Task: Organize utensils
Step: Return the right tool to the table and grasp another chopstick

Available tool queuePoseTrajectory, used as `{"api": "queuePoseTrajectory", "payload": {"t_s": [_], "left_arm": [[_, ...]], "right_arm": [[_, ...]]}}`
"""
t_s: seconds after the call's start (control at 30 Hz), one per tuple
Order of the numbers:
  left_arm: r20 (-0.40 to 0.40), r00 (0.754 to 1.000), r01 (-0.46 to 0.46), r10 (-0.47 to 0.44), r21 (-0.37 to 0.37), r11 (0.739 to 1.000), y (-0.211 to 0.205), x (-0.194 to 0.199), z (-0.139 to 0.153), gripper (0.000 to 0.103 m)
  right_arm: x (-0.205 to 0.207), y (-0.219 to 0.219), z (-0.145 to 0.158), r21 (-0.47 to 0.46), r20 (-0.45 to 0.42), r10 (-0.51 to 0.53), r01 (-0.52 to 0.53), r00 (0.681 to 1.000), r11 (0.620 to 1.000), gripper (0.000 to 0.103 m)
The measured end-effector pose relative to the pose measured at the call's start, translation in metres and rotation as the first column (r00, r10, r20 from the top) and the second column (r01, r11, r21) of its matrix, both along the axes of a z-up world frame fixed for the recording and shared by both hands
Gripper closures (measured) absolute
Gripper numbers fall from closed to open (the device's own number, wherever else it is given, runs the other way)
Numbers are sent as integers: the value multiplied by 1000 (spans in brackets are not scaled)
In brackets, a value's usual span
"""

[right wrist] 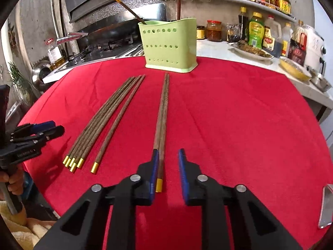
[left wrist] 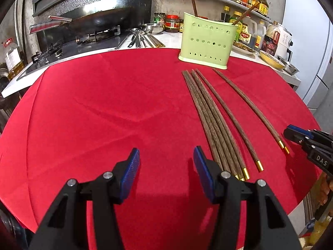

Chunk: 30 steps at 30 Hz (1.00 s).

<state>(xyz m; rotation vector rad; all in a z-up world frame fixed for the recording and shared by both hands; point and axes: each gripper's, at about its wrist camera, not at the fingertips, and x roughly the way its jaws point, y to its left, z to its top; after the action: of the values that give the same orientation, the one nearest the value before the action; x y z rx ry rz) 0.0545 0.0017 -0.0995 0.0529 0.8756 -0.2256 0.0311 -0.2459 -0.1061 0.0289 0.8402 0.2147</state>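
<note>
Two chopsticks (right wrist: 162, 125) lying at frame centre, gold ends nearest, aligned for pickup; right gripper (right wrist: 168, 162) hovering half-open around them, gripping nothing. Left gripper (left wrist: 166, 158) waiting wide open, empty. Holder (right wrist: 169, 44) standing upper centre.

I see a tabletop (left wrist: 93, 108) under a creased red cloth (right wrist: 239, 114). A green perforated utensil holder (left wrist: 205, 41) stands on it at the far edge. Nearer me, a bundle of dark wooden chopsticks (left wrist: 210, 116) with gold caps lies flat, one loose chopstick (right wrist: 118, 123) just beside it, and a chopstick pair (right wrist: 163, 112) lies apart to the right.
</note>
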Motion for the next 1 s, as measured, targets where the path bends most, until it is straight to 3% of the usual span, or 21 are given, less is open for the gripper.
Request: {"api": "queuePoseTrajectory", "payload": {"t_s": [0.37,0.5,0.63,0.8,0.9,1.0], "left_arm": [[-23,999,30,-30,-6,1000,-10,1,-6,50],[-29,998,50,-50,-13,999,-17,0,-6,50],[-41,996,78,-79,-31,996,-25,0,-7,50],[-39,996,81,-80,20,997,-35,3,-10,50],[-37,997,72,-69,90,993,-41,4,-12,50],[-40,996,78,-74,101,992,-40,3,-12,50]], "right_arm": [[5,5,-8,-11,-18,9,-9,1000,1000,91],[5,3,-9,-87,1,-30,30,1000,996,91],[5,-6,-12,-75,-10,-60,59,998,995,90],[2,-8,-12,-77,-9,-62,61,998,995,90],[1,-7,-11,-70,-5,-61,60,998,996,90],[0,-5,-9,-64,2,-53,53,999,997,89]]}}
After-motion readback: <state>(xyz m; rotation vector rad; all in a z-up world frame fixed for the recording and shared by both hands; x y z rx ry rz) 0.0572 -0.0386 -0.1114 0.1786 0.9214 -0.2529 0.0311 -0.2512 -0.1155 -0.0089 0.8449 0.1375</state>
